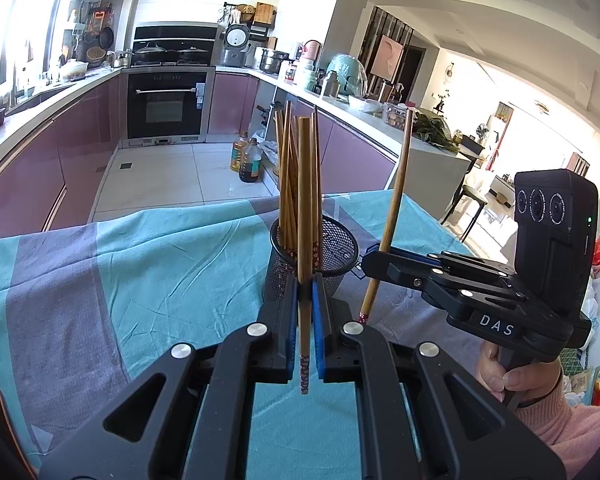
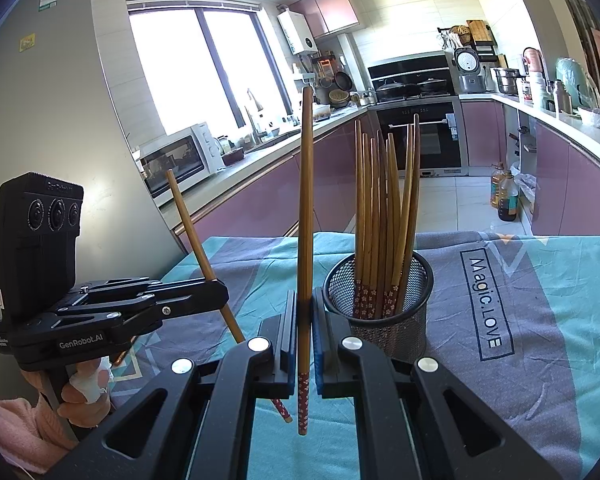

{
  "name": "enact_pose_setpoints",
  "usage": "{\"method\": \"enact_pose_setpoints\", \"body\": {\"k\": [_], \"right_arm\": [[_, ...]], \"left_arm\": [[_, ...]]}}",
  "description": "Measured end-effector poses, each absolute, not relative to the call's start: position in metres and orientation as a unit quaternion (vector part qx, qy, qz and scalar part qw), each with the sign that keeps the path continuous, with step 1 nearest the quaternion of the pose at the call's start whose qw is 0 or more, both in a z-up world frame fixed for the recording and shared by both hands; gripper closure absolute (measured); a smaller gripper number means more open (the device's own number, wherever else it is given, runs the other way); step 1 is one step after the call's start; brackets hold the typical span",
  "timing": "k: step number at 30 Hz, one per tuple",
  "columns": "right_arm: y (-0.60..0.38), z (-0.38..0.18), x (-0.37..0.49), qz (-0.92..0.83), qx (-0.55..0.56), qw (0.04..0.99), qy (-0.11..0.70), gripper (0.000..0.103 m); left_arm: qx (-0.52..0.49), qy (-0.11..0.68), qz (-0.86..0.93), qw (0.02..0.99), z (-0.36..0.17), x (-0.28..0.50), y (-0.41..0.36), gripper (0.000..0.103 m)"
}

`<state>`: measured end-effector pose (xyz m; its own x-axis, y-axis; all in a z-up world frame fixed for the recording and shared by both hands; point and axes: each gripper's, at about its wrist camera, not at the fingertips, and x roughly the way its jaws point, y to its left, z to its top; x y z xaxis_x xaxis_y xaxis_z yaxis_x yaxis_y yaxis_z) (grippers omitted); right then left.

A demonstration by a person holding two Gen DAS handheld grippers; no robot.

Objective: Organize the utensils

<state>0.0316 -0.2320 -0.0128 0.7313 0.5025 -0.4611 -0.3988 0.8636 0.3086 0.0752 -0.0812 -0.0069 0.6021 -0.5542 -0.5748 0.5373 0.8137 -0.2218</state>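
Chopstick (image 1: 305, 216) being pinched by left gripper (image 1: 305, 320), another (image 2: 305, 220) by right gripper (image 2: 305, 340) — slipping, snagging on mesh holder (image 2: 380, 312) rim being risked.

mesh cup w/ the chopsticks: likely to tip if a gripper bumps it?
Probably. The mesh cup looks light, and its chopsticks stand tall above the rim, leaning right, so it seems top-heavy. It sits on a wrinkled cloth, which may grip the base, favouring tipping over sliding.
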Motion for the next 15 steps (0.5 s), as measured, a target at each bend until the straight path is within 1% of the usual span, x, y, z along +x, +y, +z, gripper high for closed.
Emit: {"method": "enact_pose_setpoints", "body": {"k": [15], "right_arm": [[-0.2319,-0.0119,0.0330,0.243,0.094,0.926,0.272,0.097]], "left_arm": [[-0.009,0.321,-0.308,0.896,-0.0035,0.0756,-0.0796,0.095]]}}
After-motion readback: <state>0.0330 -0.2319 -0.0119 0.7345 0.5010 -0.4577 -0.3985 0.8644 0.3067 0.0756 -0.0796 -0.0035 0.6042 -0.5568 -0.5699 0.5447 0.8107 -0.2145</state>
